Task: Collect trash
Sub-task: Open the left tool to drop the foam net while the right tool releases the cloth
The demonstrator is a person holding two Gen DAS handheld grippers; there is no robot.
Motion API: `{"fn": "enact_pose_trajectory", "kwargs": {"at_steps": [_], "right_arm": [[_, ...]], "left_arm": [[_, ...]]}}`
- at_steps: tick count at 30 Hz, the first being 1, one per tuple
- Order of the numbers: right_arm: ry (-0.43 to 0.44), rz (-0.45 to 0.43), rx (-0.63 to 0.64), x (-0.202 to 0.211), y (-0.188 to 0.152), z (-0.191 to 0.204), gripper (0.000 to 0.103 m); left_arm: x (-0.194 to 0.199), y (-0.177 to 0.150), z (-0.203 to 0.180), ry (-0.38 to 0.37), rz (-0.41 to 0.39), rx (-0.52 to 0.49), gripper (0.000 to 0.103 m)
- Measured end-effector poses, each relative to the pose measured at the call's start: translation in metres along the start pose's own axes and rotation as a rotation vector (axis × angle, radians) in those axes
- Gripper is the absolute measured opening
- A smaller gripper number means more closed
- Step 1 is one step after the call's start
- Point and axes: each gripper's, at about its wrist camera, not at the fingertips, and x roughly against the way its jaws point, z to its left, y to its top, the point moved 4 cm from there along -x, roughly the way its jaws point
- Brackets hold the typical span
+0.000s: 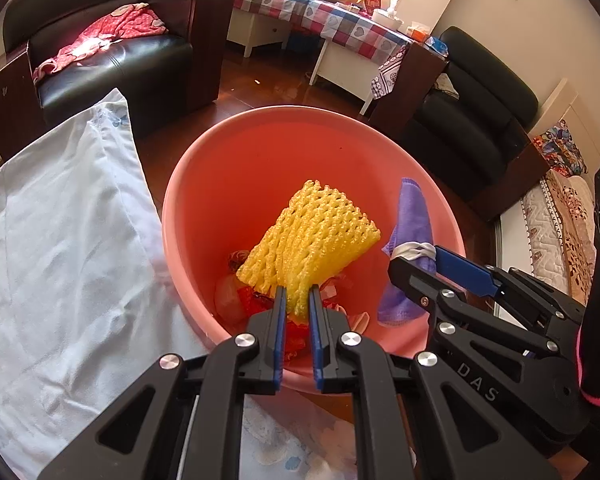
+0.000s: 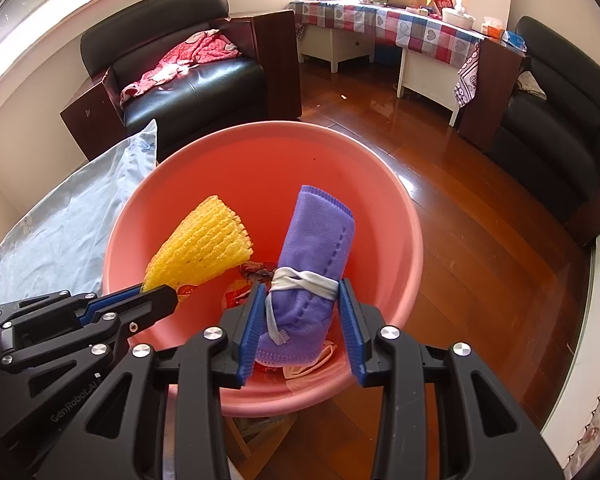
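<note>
A pink plastic basin (image 1: pixel 260 152) (image 2: pixel 260 160) holds red wrappers (image 1: pixel 256 300) and other scraps at its bottom. My left gripper (image 1: pixel 298 300) is shut on a yellow foam fruit net (image 1: pixel 312 236), held over the basin; the net also shows in the right wrist view (image 2: pixel 204 248). My right gripper (image 2: pixel 304 312) has its jaws apart around a rolled purple cloth (image 2: pixel 316 248) tied with a white band (image 2: pixel 300 280); the left pad touches the cloth, the right pad stands clear. The cloth also shows in the left wrist view (image 1: pixel 412 216).
A pale blue pillow (image 1: pixel 60 248) lies left of the basin. A black armchair (image 1: pixel 112 52) with a red garment stands behind. A checkered-cloth table (image 1: pixel 324 20) is at the back, a black sofa (image 1: pixel 480 108) at right, over wooden floor (image 2: pixel 480 240).
</note>
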Motion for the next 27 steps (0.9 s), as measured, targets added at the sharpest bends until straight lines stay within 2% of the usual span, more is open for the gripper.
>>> {"fn": "enact_pose_trajectory", "kwargs": {"at_steps": [17, 27], "right_arm": [[-0.002, 0.002, -0.004, -0.0023, -0.0009, -0.0009, 0.037], [0.006, 0.012, -0.019, -0.0045, -0.0022, -0.0018, 0.038]], "left_arm": [[-0.0013, -0.0018, 0.0031, 0.000, 0.002, 0.005, 0.012], [0.0010, -0.0047, 0.0011, -0.001, -0.005, 0.005, 0.017]]}}
